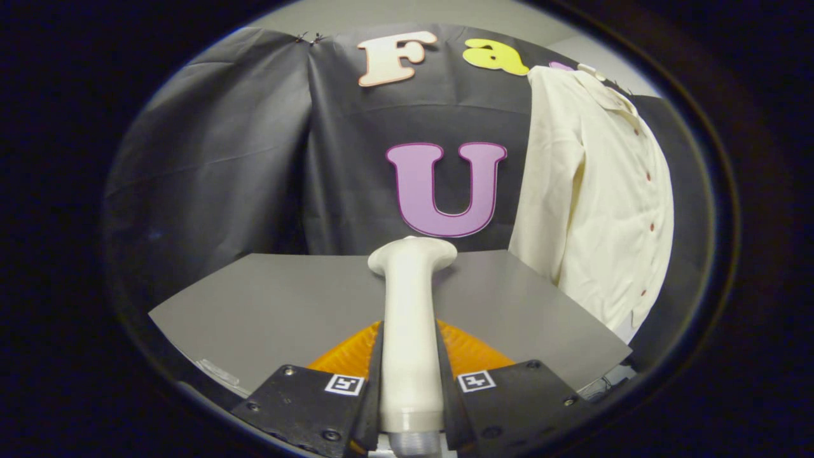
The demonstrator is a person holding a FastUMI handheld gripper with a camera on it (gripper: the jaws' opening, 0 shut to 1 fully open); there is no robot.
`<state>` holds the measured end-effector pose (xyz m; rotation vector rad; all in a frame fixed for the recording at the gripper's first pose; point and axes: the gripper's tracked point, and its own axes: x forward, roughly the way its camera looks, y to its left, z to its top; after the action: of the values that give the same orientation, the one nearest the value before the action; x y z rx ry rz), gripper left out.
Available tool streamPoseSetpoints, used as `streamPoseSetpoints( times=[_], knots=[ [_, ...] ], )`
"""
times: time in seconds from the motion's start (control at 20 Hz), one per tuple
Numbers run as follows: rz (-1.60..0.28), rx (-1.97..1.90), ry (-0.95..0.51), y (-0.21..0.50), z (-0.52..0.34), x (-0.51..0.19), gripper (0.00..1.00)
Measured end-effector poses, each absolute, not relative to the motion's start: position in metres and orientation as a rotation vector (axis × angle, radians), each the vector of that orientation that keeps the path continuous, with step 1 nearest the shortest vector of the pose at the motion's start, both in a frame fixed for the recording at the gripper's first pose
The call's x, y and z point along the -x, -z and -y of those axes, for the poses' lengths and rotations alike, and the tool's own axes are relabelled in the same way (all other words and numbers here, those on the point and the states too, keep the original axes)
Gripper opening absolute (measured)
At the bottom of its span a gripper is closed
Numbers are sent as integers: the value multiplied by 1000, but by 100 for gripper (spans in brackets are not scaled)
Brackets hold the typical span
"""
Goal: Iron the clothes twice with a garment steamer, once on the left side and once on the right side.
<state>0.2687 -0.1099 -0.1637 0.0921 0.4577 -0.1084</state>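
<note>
- Steamer (410, 331) sits clamped between both fingers of the gripper (410, 388), head pointing forward over the grey table (267, 305).
- Shirt (598, 197) hangs beyond, to the right, well apart.
- Ironing seems not yet begun; next, carry the head to the shirt's left side.

The claw (410, 381) clamps the garment steamer (410, 318) by its handle, both fingers (305, 401) pressed flat against the handle's sides. The steamer runs straight ahead from between the fingers, its head beyond their tips, with the claw level behind it.
</note>
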Motion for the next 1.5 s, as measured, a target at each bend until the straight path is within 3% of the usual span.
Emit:
streamPoseSetpoints(
  times=[0.4, 0.85, 1.5],
  knots=[
    [-252, -55, 61, 83, 128, -233, 39],
    [-79, -22, 168, 19, 222, -193, 38],
    [14, -32, 344, 20, 349, -182, 38]
  ],
)
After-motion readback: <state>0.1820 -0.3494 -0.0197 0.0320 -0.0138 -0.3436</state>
